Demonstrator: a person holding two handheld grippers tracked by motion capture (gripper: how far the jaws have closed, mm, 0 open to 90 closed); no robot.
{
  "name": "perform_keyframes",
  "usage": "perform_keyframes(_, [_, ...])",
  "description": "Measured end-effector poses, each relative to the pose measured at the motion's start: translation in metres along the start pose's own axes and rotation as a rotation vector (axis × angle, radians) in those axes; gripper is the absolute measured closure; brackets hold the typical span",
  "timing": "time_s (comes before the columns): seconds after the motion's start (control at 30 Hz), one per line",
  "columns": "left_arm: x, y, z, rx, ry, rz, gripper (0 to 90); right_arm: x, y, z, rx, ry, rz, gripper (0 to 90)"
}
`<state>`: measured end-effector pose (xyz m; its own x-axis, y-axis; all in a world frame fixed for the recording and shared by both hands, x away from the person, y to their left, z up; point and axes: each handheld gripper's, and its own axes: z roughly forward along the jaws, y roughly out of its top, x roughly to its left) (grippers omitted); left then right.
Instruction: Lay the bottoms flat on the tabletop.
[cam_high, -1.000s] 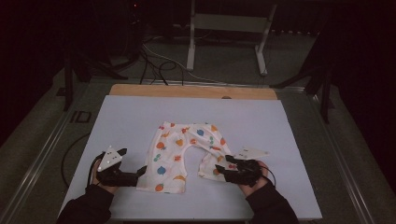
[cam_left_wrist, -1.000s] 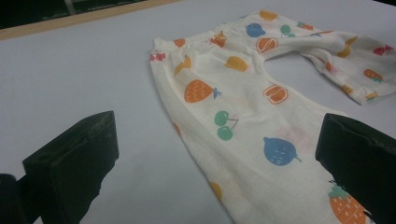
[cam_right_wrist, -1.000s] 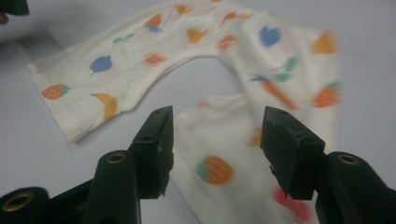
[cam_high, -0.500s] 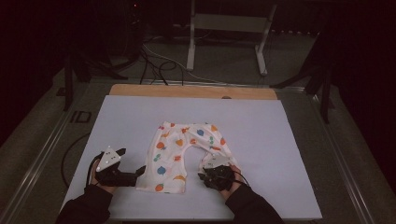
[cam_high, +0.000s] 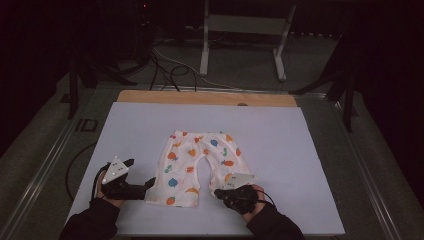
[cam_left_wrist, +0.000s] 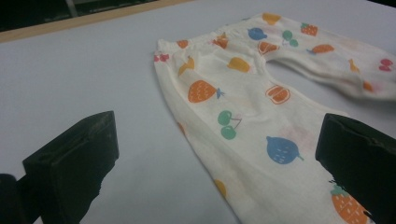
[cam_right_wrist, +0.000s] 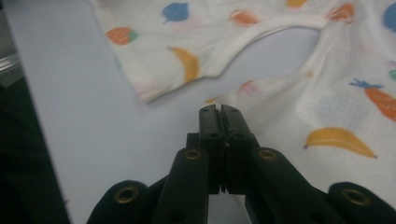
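White table (cam_high: 125, 130), fruit-print trousers (cam_high: 200, 155) flat; left tongs (cam_high: 148, 185) spread, right tongs (cam_high: 220, 193) pressed together (at a leg hem).

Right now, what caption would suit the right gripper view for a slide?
The right gripper, jaws together, pinches the hem of fruit-print baby trousers lying on a pale table.

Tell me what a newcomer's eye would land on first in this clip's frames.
First, the small white pants with a fruit print, spread flat in the middle of the pale table top. Next, the two black grippers at the near edge: the left gripper sits open at the hem of one leg, and the right gripper has just been closing and is now shut at the hem of the other leg, though whether it pinches cloth is unclear.
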<state>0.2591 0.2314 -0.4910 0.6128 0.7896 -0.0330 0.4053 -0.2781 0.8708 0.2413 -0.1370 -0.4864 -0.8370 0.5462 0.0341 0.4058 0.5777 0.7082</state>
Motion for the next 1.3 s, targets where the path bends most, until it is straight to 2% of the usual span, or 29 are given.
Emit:
perform_keyframes(0.1, [0.000, 0.000, 0.000, 0.002, -0.001, 0.000, 0.4, 0.004, -0.001, 0.001, 0.006, 0.013, -0.001, 88.6])
perform_keyframes(0.13, [0.000, 0.000, 0.000, 0.002, -0.001, 0.000, 0.4, 0.011, -0.002, 0.002, 0.015, 0.026, -0.015, 88.4])
perform_keyframes(0.23, [0.001, 0.000, 0.000, -0.002, 0.001, -0.007, 0.4, 0.017, -0.002, 0.004, 0.019, 0.049, -0.035, 88.1])
perform_keyframes(0.3, [0.001, -0.001, 0.000, 0.001, -0.001, -0.003, 0.5, 0.019, -0.002, 0.004, 0.021, 0.045, -0.037, 87.2])
perform_keyframes(0.33, [0.001, -0.001, 0.000, 0.001, -0.001, -0.002, 0.5, 0.020, -0.002, 0.004, 0.008, 0.057, -0.033, 72.4])
perform_keyframes(0.4, [0.001, 0.000, 0.000, -0.004, -0.001, -0.008, 0.5, 0.018, -0.001, 0.002, -0.014, 0.057, -0.031, 55.6])
perform_keyframes(0.43, [0.001, 0.000, 0.000, -0.005, -0.001, -0.007, 0.5, 0.016, -0.001, 0.000, -0.035, 0.043, -0.028, 52.1])
perform_keyframes(0.53, [0.001, 0.000, 0.000, -0.003, -0.002, -0.003, 0.5, 0.007, 0.001, -0.010, -0.087, -0.013, -0.016, 36.5])
perform_keyframes(0.63, [0.000, -0.001, 0.000, 0.001, -0.004, 0.000, 0.5, -0.008, -0.001, -0.019, -0.115, -0.072, 0.010, 28.9])
perform_keyframes(0.8, [0.001, 0.000, 0.000, -0.001, -0.009, 0.003, 0.5, -0.035, -0.011, -0.030, -0.129, -0.147, 0.065, 23.2])
perform_keyframes(0.9, [0.001, 0.000, 0.001, 0.000, -0.011, 0.001, 0.5, -0.043, -0.014, -0.034, -0.140, -0.159, 0.090, 22.1])
perform_keyframes(0.93, [0.001, 0.000, 0.001, -0.001, -0.012, 0.000, 0.5, -0.051, -0.017, -0.037, -0.146, -0.170, 0.105, 18.2])
perform_keyframes(0.97, [0.000, -0.001, 0.001, 0.000, -0.012, -0.001, 0.5, -0.053, -0.018, -0.038, -0.145, -0.177, 0.112, 14.1])
perform_keyframes(1.13, [0.001, 0.000, 0.001, -0.004, -0.036, -0.017, 0.5, -0.060, -0.022, -0.040, -0.156, -0.176, 0.138, 11.6])
perform_keyframes(1.3, [-0.001, 0.002, 0.002, 0.006, -0.061, -0.013, 0.4, -0.063, -0.023, -0.040, -0.157, -0.177, 0.139, 10.0])
